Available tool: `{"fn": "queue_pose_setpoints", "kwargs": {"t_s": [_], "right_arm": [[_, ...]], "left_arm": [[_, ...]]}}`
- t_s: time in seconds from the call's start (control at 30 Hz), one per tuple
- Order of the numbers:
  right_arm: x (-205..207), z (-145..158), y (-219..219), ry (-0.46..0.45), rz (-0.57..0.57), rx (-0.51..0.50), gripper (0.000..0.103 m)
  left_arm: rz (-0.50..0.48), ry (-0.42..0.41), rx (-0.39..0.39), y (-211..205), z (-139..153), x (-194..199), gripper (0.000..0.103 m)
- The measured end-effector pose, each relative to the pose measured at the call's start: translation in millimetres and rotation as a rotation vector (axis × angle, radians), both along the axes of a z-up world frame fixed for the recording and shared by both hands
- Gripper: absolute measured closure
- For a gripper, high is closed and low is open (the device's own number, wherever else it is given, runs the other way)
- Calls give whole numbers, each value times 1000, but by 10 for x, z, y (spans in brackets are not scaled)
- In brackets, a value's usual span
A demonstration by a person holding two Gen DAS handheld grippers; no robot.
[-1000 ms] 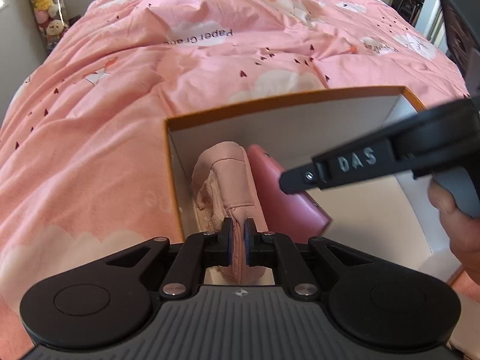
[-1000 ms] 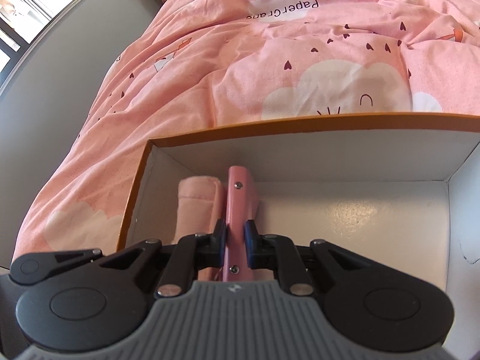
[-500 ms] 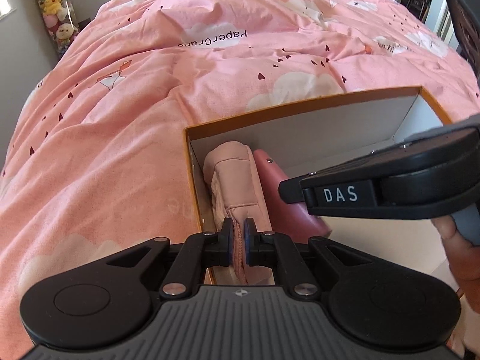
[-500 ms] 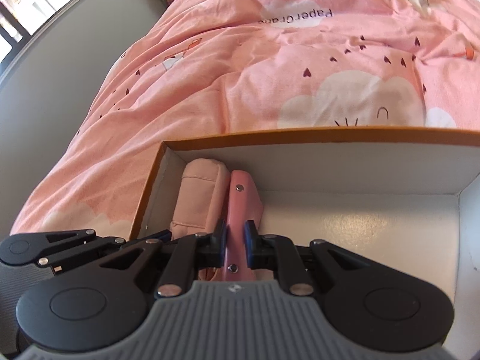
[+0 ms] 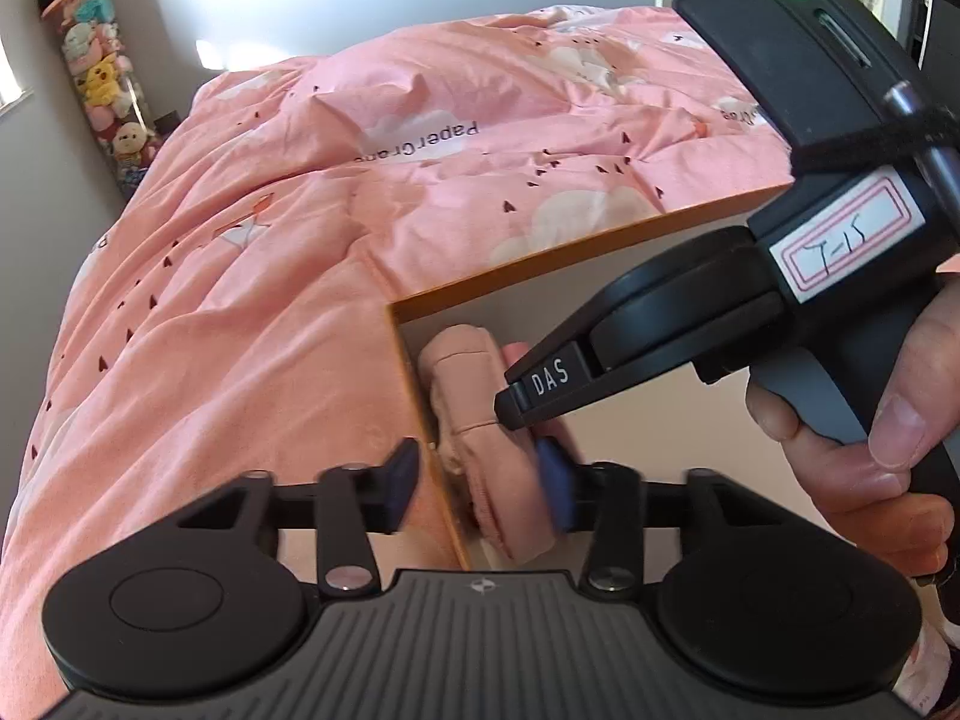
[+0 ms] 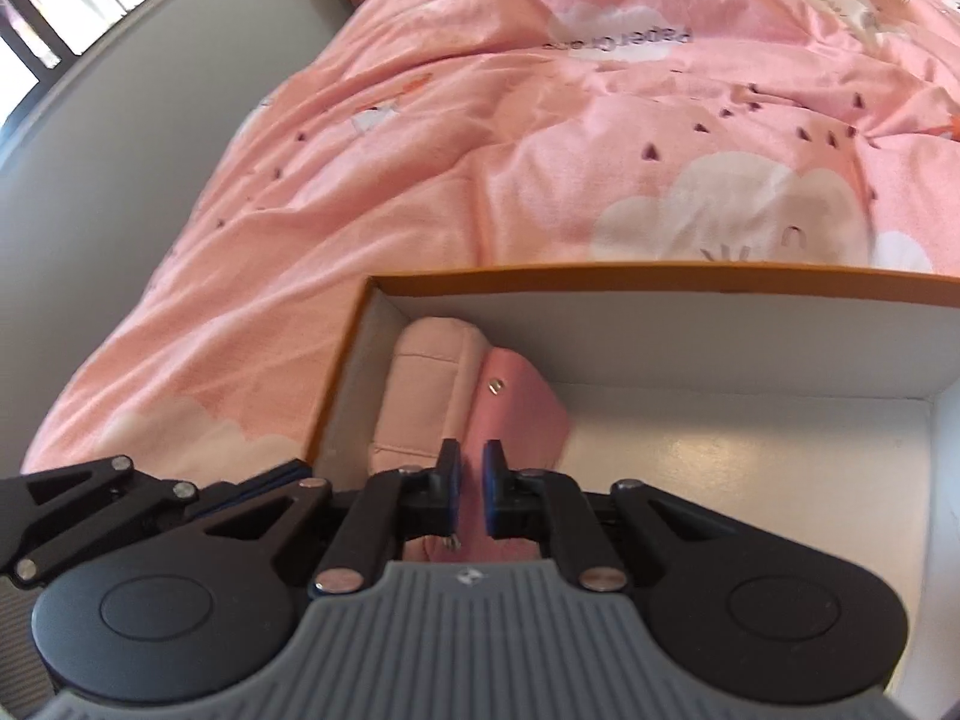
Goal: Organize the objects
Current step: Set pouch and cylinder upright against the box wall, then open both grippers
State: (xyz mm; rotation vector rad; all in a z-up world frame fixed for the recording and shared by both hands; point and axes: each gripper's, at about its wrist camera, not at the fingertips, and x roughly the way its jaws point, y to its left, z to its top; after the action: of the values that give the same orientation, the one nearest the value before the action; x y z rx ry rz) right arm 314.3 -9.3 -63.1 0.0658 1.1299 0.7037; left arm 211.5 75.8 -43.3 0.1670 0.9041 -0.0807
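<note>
Spreading the left gripper (image 5: 480,483) wide, jaws just having been opening, and straddling the left wall of the orange-rimmed box (image 5: 540,258): hanging one blue-padded finger outside over the pink duvet (image 5: 270,276) and the other inside the box, with the pale pink pouch (image 5: 474,396) and the box wall both sitting between them, pads not pressing on the pouch as far as visible. Pinching the right gripper (image 6: 471,480) down to a narrow slit, jaws just having been closing in, right above the darker pink wallet (image 6: 522,402); showing pink through the slit, but not possible telling whether the pads are actually biting on the wallet's edge or just hovering over it. Standing the pouch on edge in the box's near-left corner, touching the left wall; leaning the wallet just beside it on the right, touching the pouch, one metal snap facing up. Showing the rest of the white box floor bare to the right of the wallet. Gripping the right tool's handle with a hand (image 5: 870,450), seen from the left wrist view, that tool's nose crossing in front of the wallet and hiding most of it there. Resting the box on the duvet; glimpsing a clear tube of plush toys (image 5: 102,78) far back by the wall
</note>
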Motion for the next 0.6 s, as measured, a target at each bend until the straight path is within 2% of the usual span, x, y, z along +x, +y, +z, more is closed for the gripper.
{"fn": "queue_pose_setpoints", "kwargs": {"t_s": [0.1, 0.2, 0.33, 0.43, 0.5, 0.6], "right_arm": [[16, -56, 101, 0, 2, -22, 98], [35, -82, 72, 10, -7, -14, 97], [29, 35, -74, -12, -17, 25, 93], [48, 108, -161, -47, -51, 21, 93], [90, 81, -225, -66, -103, -29, 92], [159, -62, -307, 0, -126, -45, 92]], "left_arm": [[31, 6, 3, 64, -74, 22, 44], [46, 25, -57, 132, -139, 37, 42], [83, 39, -119, 196, -210, 74, 42], [94, 39, -109, 200, -225, 84, 42], [102, 41, -104, 210, -236, 87, 42], [120, 50, -114, 229, -260, 106, 43]]}}
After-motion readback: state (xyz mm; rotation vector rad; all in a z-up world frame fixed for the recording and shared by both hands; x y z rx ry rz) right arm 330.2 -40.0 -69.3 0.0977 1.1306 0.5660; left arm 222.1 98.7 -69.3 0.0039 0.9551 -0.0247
